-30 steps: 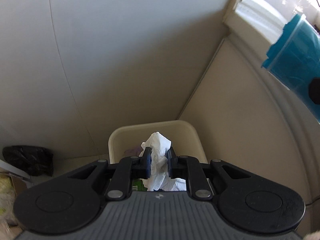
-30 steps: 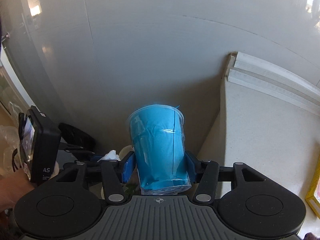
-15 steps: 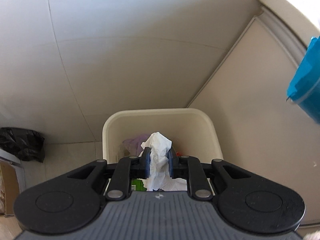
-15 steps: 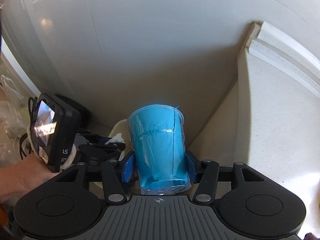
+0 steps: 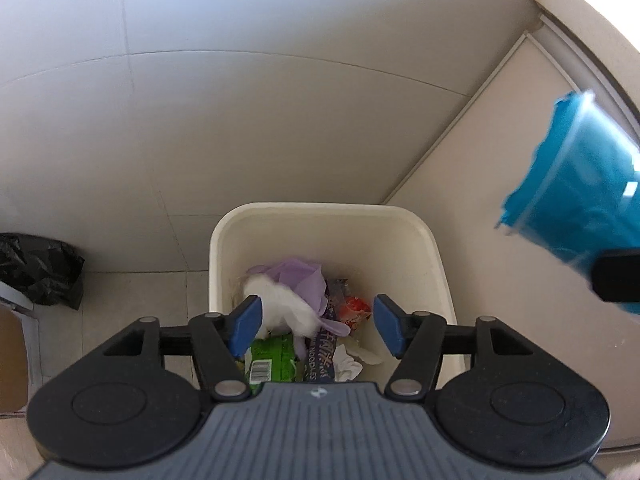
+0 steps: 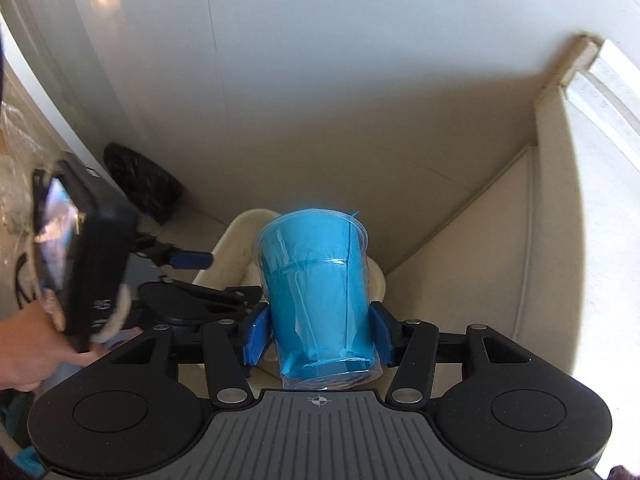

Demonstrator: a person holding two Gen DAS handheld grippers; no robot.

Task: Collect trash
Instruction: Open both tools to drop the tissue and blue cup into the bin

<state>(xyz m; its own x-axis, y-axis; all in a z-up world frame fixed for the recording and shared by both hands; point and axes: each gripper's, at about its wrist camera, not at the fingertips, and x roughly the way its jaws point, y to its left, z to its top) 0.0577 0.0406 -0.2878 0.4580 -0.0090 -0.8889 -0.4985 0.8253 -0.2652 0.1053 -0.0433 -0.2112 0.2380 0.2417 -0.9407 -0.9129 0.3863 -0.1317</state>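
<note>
My left gripper (image 5: 316, 326) is open and empty above the cream trash bin (image 5: 428, 248). A crumpled white tissue (image 5: 286, 308) is blurred just below the left finger, inside the bin's mouth, over purple, green and red wrappers. My right gripper (image 6: 318, 334) is shut on a blue plastic cup (image 6: 316, 292), held upright above and to the right of the bin (image 6: 236, 240). The cup also shows at the right edge of the left wrist view (image 5: 576, 196). The left gripper shows in the right wrist view (image 6: 192, 276).
The bin stands on a tiled floor in a corner between a grey wall (image 5: 280, 100) and a beige cabinet side (image 5: 512, 184). A black plastic bag (image 5: 38, 268) lies on the floor to the left. A white counter top (image 6: 608, 200) is at the right.
My left gripper has opened and let go of the white tissue, which is dropping into the bin. My right gripper has carried the cup closer over the bin.
</note>
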